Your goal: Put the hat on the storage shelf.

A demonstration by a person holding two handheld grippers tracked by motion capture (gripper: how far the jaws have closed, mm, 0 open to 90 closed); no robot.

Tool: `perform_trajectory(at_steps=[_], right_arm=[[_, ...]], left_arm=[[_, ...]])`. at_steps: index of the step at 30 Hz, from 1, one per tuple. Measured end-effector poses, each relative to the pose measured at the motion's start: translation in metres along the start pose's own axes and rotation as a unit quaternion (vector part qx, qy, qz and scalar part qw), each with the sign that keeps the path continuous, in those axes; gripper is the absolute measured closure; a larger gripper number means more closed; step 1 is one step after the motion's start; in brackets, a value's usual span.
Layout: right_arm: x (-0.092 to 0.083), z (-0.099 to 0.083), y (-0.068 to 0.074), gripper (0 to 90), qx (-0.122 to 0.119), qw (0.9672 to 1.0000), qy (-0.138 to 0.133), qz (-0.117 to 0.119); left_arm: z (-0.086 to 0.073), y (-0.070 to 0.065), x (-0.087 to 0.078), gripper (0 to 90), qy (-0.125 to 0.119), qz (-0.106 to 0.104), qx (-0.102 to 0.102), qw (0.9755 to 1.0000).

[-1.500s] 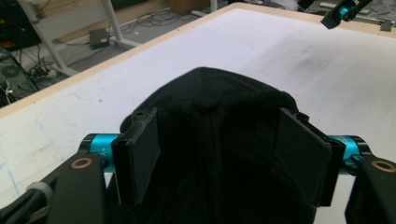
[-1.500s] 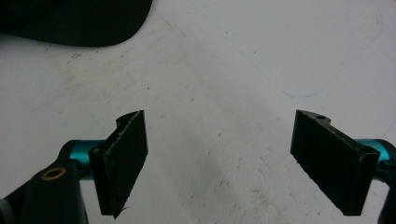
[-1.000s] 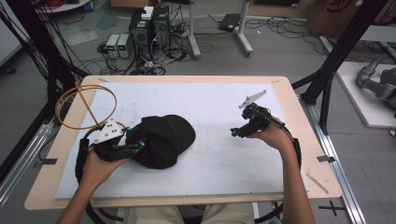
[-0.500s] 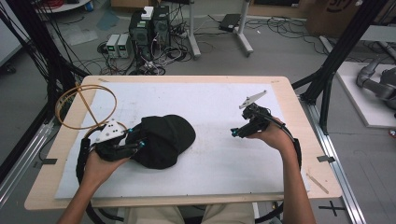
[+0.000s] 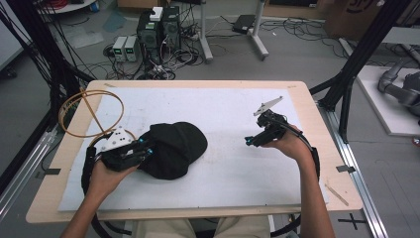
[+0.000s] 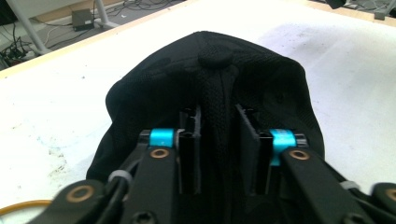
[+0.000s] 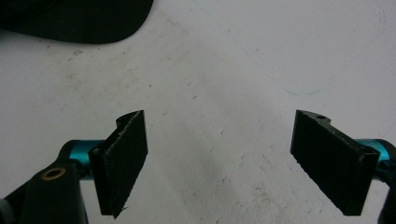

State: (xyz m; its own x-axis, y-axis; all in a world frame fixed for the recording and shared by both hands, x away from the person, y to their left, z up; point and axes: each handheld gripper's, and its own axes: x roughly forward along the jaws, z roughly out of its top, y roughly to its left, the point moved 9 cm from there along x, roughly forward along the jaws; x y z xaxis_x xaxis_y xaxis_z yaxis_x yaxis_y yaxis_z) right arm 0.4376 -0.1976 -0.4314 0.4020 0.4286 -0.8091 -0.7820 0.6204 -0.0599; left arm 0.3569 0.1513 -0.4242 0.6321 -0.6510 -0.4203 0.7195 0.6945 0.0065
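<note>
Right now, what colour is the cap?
Black all over, seen best in the left gripper view: cap.

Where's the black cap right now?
In the high view the black cap lies left of centre on the white mat, with the left gripper at its left edge, jaws closing around a fold.

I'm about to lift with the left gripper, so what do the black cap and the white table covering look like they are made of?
Black cap: soft woven fabric, matte; a mesh-like weave and a cloth button on the crown show in the left gripper view. The left gripper has just been closing on a fold of it.
White table covering: likely a matte sheet, perhaps foam board or paper; scuffed and speckled.
</note>
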Motion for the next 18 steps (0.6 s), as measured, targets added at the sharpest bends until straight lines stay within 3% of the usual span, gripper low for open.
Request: perform_trajectory(at_steps=[18], right_arm=[[-0.0012,-0.0018,-0.0003,18.6,0.0,1.0,0.001,-0.001]], left_arm=[[0.0027,0.0006,-0.0008,86.0,-0.005,0.004,0.006,1.0]])
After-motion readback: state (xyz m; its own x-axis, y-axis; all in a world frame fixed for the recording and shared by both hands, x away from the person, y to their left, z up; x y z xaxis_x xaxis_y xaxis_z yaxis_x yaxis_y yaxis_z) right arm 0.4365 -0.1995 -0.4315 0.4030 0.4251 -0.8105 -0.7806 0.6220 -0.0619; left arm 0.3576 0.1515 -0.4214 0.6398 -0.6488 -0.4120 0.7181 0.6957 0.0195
